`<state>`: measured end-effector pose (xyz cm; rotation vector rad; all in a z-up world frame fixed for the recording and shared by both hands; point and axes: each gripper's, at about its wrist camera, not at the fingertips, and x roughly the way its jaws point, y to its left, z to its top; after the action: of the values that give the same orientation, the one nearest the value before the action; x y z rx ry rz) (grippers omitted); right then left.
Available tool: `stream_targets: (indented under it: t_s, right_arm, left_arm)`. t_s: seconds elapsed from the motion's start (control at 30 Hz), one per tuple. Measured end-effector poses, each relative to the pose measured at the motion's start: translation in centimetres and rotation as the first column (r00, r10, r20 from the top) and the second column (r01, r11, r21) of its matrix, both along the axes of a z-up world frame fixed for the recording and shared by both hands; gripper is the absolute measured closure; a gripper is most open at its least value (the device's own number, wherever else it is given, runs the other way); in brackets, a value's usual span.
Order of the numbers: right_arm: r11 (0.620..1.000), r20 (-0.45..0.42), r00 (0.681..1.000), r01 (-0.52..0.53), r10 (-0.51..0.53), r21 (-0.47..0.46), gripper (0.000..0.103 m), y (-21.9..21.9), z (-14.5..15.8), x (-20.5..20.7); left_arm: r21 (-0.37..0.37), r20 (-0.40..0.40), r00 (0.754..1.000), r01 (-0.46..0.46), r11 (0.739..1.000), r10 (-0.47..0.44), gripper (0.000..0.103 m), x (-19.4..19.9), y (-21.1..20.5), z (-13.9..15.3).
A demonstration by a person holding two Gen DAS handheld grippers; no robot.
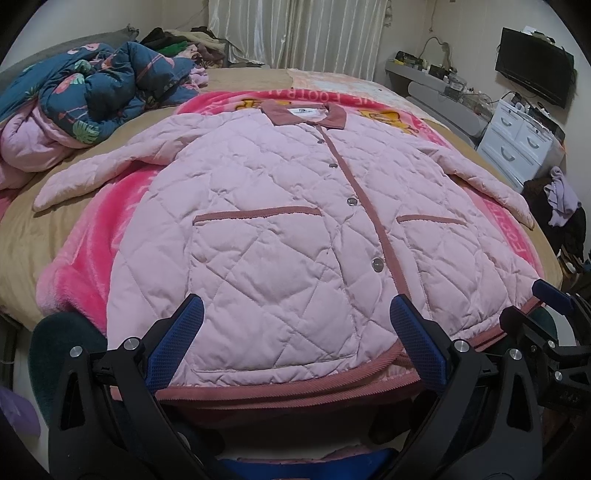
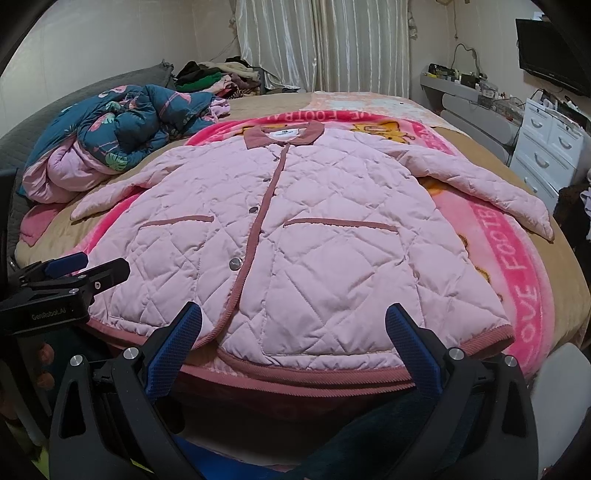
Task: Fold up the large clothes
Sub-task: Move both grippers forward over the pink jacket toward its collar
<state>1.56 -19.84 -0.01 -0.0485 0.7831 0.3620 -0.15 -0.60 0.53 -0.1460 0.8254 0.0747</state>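
Observation:
A pink quilted jacket (image 1: pixel 280 229) with dusty-rose trim lies flat, buttoned and face up, on a bright pink blanket (image 1: pixel 110 218) on the bed, sleeves spread to both sides. It also shows in the right wrist view (image 2: pixel 303 236). My left gripper (image 1: pixel 295 325) is open, its blue pads over the hem left of the button placket. My right gripper (image 2: pixel 295 328) is open over the hem on the right half. The right gripper shows at the left view's right edge (image 1: pixel 554 299); the left gripper shows at the right view's left edge (image 2: pixel 74 269). Neither holds anything.
A crumpled blue flamingo-print quilt (image 1: pixel 96 85) lies at the bed's far left, with a pile of clothes (image 1: pixel 177 44) behind it. A white drawer unit (image 1: pixel 524 140) and a TV (image 1: pixel 535 70) stand to the right. Curtains (image 1: pixel 295 33) hang at the back.

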Motion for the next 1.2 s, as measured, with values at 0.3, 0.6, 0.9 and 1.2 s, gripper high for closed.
stream_targets:
  t_s: [0.3, 0.6, 0.9, 1.2]
  right_arm:
    - [1.000, -0.014, 1.000, -0.010, 0.010, 0.004, 0.004, 0.1, 0.0, 0.6]
    - [1.000, -0.014, 1.000, -0.013, 0.013, 0.007, 0.004, 0.6, 1.3, 2.4]
    - [1.000, 0.005, 1.000, 0.003, -0.003, 0.011, 0.004, 0.8, 3.1, 4.9]
    - [1.000, 0.010, 1.000, 0.018, -0.019, 0.014, 0.004, 1.2, 4.3, 8.0]
  left_arm:
    - [-0.004, -0.014, 1.000, 0.002, 1.000, -0.002, 0.008, 0.2, 0.2, 0.0]
    - [0.002, 0.003, 1.000, -0.027, 1.000, 0.027, 0.008, 1.7, 1.7, 1.2]
    - [-0.010, 0.004, 0.999, -0.042, 0.999, 0.042, 0.008, 4.0, 3.1, 2.3]
    - [-0.016, 0.023, 0.999, -0.045, 0.999, 0.045, 0.008, 6.8, 3.7, 3.7]
